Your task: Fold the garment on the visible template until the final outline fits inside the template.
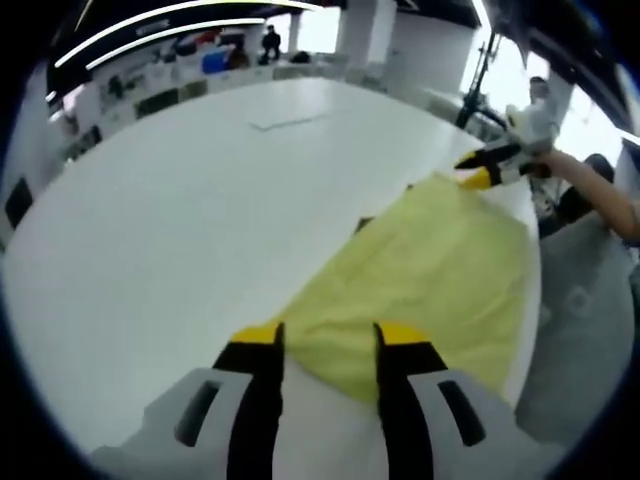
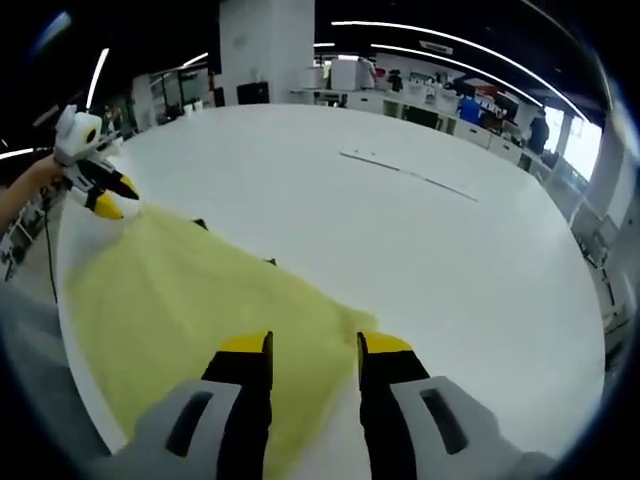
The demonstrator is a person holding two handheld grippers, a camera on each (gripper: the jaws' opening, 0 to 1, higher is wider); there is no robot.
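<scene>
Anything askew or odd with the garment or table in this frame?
Nothing damaged or spilled. The yellow garment lies stretched across the white table between the left gripper and right gripper, near the table's edge. Dark bits peek out along its far side, too small to identify.

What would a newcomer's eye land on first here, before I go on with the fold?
The yellow garment, spread flat along the near edge of the big white table, stands out most. Next come the grippers at its two ends: the left gripper has its yellow-tipped jaws apart at one end, and the right gripper likewise at the other.
</scene>
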